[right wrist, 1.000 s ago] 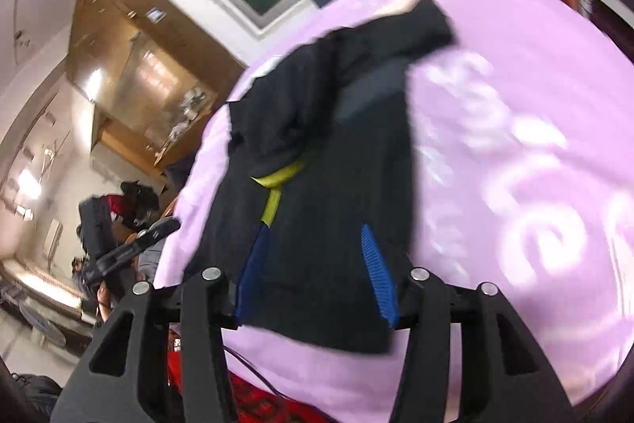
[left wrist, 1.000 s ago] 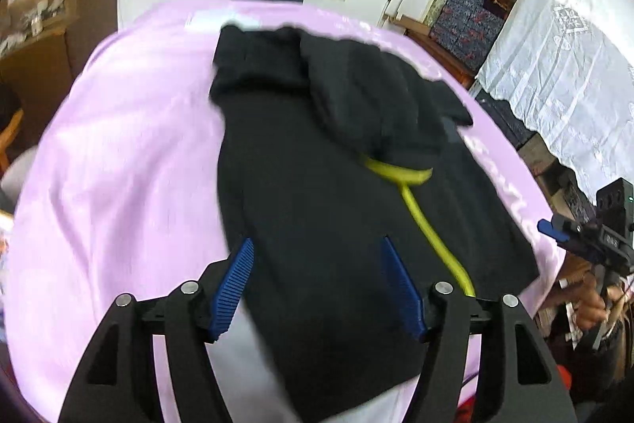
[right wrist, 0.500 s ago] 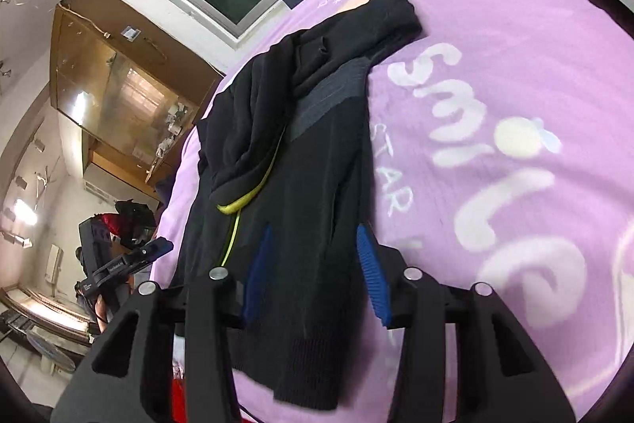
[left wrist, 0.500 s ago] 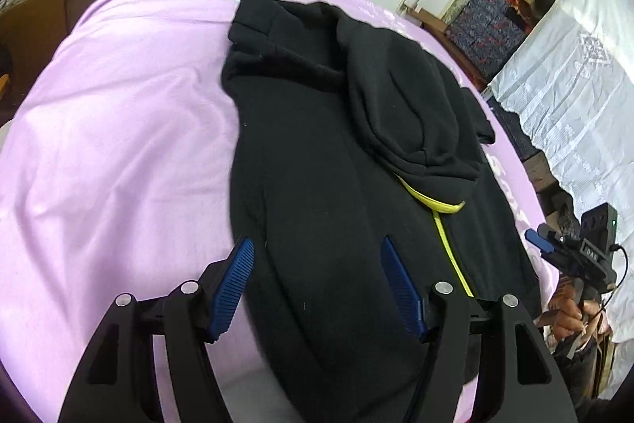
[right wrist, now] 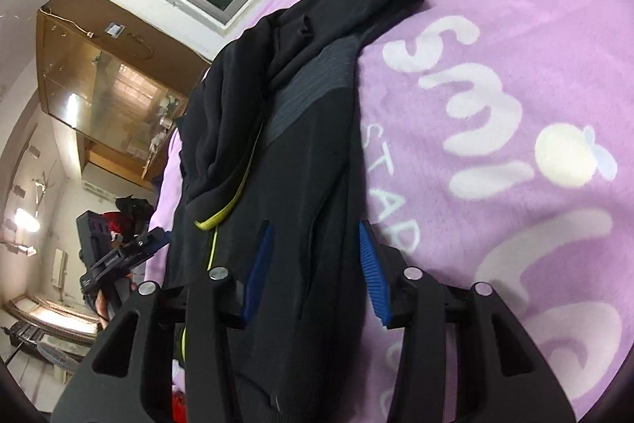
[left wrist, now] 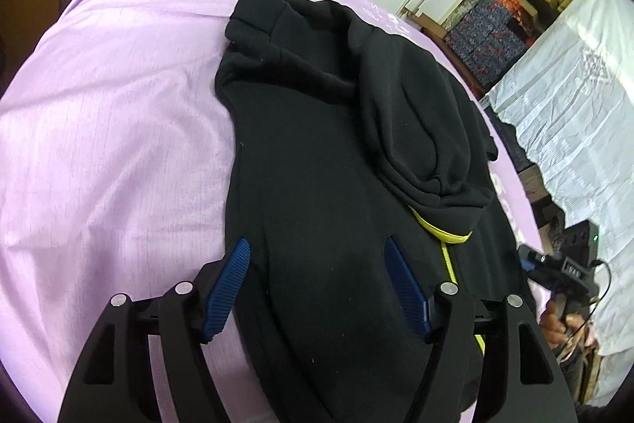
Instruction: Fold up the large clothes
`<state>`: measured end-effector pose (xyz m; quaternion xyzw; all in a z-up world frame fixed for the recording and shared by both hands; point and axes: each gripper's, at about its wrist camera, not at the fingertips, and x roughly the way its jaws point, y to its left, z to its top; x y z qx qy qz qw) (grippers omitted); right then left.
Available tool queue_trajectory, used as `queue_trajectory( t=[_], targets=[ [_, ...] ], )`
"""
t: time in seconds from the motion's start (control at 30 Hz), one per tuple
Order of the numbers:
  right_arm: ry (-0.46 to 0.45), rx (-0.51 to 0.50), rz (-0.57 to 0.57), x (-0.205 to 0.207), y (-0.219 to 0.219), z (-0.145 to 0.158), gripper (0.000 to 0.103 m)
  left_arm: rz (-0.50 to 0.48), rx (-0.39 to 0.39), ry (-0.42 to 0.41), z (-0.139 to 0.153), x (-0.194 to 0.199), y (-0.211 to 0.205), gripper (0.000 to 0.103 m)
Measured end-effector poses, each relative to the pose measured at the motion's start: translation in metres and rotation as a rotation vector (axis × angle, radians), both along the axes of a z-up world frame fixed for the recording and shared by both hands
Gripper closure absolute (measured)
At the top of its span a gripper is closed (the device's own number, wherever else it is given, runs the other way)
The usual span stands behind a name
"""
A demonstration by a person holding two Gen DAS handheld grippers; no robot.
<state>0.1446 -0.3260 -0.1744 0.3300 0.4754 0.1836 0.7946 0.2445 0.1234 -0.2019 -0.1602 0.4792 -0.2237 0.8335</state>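
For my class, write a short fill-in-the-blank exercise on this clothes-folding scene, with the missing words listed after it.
1. The black hoodie has a zip trimmed in ____.
2. The hoodie lies on a ____ blanket.
3. The large white word printed on the blanket beside the hoodie reads "____".
4. The ribbed pads on the right gripper and the left gripper are ____ in colour.

Missing words: yellow; purple; smile; blue
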Motion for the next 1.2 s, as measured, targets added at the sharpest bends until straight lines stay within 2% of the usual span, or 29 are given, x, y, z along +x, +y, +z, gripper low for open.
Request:
queue_trajectory(
  t=[0.13, 0.27, 0.37, 0.5, 0.63, 0.77, 0.8, 0.87, 0.9, 0.93, 0.97, 1.0, 1.03, 1.1, 1.2],
  targets=[
    [0.001, 0.028, 0.021, -0.016, 0.001, -0.001, 0.059, -0.001, -0.055, 0.009, -0.002, -0.014, 0.010, 0.032],
    [-0.004, 0.022, 0.053, -0.035, 0.006, 0.001, 0.059, 0.020, -0.030, 0.025, -0.006, -0.030, 0.020, 0.032],
    [-0.007, 0.025, 0.067, -0.044, 0.009, 0.002, 0.059, 0.020, -0.083, 0.033, -0.009, -0.042, 0.028, 0.032],
    [-0.008, 0.032, 0.095, -0.054, 0.016, 0.005, 0.059, -0.080, -0.241, 0.095, -0.019, -0.065, 0.018, 0.032],
    [-0.026, 0.017, 0.152, -0.067, 0.028, 0.010, 0.059, -0.165, -0.239, 0.072, -0.019, -0.088, 0.002, 0.032],
    [-0.039, 0.006, 0.192, -0.071, 0.035, 0.014, 0.059, -0.203, -0.253, 0.078, -0.020, -0.083, -0.005, 0.032],
    [-0.038, 0.006, 0.196, -0.070, 0.035, 0.013, 0.061, -0.209, -0.259, 0.081, -0.020, -0.079, -0.008, 0.032],
    [-0.022, 0.004, 0.191, -0.065, 0.036, 0.007, 0.076, -0.215, -0.252, 0.082, -0.020, -0.078, -0.012, 0.035],
    [-0.017, 0.007, 0.183, -0.064, 0.035, 0.006, 0.087, -0.217, -0.226, 0.070, -0.018, -0.080, -0.014, 0.044],
    [-0.021, 0.020, 0.181, -0.064, 0.034, 0.005, 0.090, -0.217, -0.202, 0.058, -0.018, -0.083, -0.015, 0.056],
    [-0.036, 0.034, 0.183, -0.066, 0.032, 0.008, 0.091, -0.213, -0.185, 0.049, -0.017, -0.084, -0.015, 0.062],
    [-0.050, 0.040, 0.185, -0.067, 0.030, 0.010, 0.092, -0.201, -0.184, 0.046, -0.015, -0.084, -0.011, 0.083],
    [-0.058, 0.044, 0.187, -0.069, 0.029, 0.013, 0.092, -0.190, -0.201, 0.050, -0.014, -0.083, -0.006, 0.089],
    [-0.071, 0.060, 0.191, -0.069, 0.027, 0.017, 0.093, -0.174, -0.244, 0.046, -0.010, -0.081, 0.003, 0.090],
    [-0.087, 0.101, 0.193, -0.062, 0.026, 0.020, 0.093, -0.179, -0.235, -0.003, 0.002, -0.081, 0.002, 0.090]
  ],
)
